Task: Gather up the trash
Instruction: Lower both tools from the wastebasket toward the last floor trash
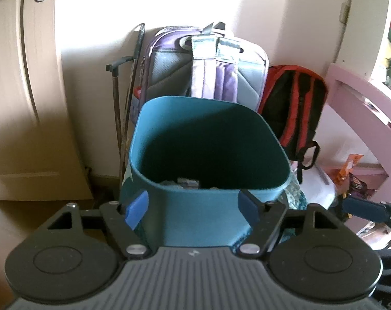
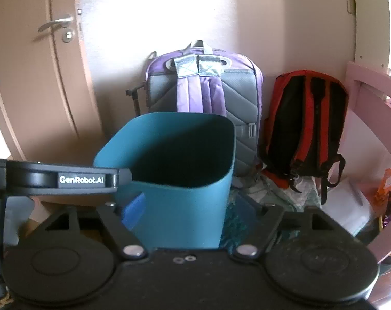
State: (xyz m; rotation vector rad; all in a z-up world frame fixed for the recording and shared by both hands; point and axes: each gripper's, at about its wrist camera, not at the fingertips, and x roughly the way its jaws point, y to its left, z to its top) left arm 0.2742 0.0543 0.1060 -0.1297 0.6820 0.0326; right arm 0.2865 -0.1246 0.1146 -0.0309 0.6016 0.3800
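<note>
A teal trash bin (image 1: 195,206) stands on the floor just ahead of both grippers, its mouth facing up. Some crumpled scraps (image 1: 185,183) lie at its bottom in the left wrist view. My left gripper (image 1: 192,211) is open in front of the bin's near wall, and its blue pads (image 1: 137,213) press on nothing. My right gripper (image 2: 190,211) is open too, low before the same bin (image 2: 180,201), and holds nothing. The left gripper's black body (image 2: 66,179) crosses the right wrist view at the left. One finger of the right gripper (image 1: 363,208) shows at the left view's right edge.
Against the wall behind the bin lean a purple and grey backpack (image 2: 203,87) and a red and black backpack (image 2: 306,121). A wooden door (image 2: 40,77) is at the left. Pink furniture (image 2: 370,98) and orange wrappers (image 1: 347,168) are at the right.
</note>
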